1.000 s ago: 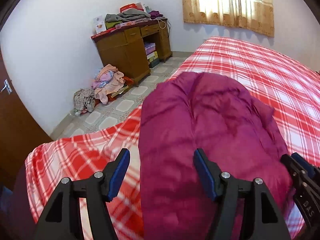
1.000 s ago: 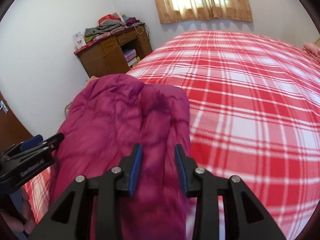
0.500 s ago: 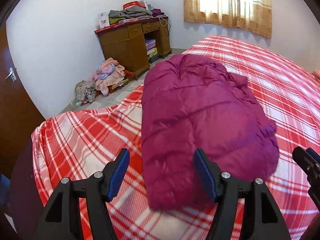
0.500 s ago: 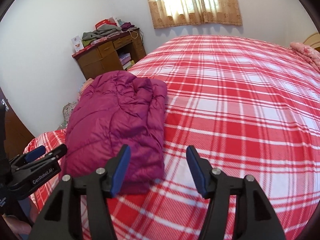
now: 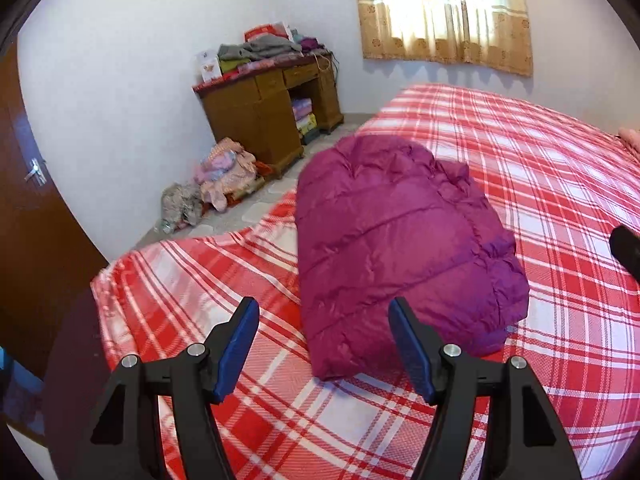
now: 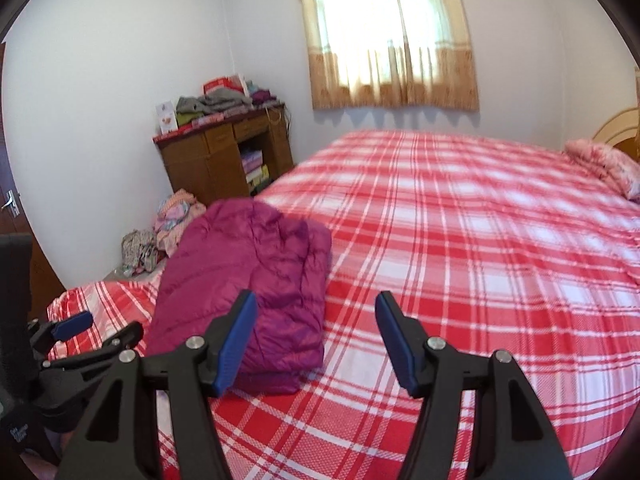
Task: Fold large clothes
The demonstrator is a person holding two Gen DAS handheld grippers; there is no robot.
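Note:
A magenta puffer jacket (image 5: 400, 236) lies folded into a compact bundle on the red plaid bed (image 5: 560, 184), near the bed's left corner. It also shows in the right wrist view (image 6: 248, 280). My left gripper (image 5: 322, 320) is open and empty, held above the bed just short of the jacket's near edge. My right gripper (image 6: 316, 312) is open and empty, raised above the bed to the right of the jacket. The left gripper (image 6: 96, 330) also shows at the lower left of the right wrist view.
A wooden desk (image 5: 260, 112) piled with clothes stands against the left wall. A heap of clothes (image 5: 224, 176) lies on the floor beside it. A brown door (image 5: 32, 216) is at far left. A pink pillow (image 6: 604, 164) lies at the bed's head. A curtained window (image 6: 392, 40) is behind.
The right gripper opened and let go of the jacket. Both grippers pulled back and up from the jacket, which now lies folded on the bed.

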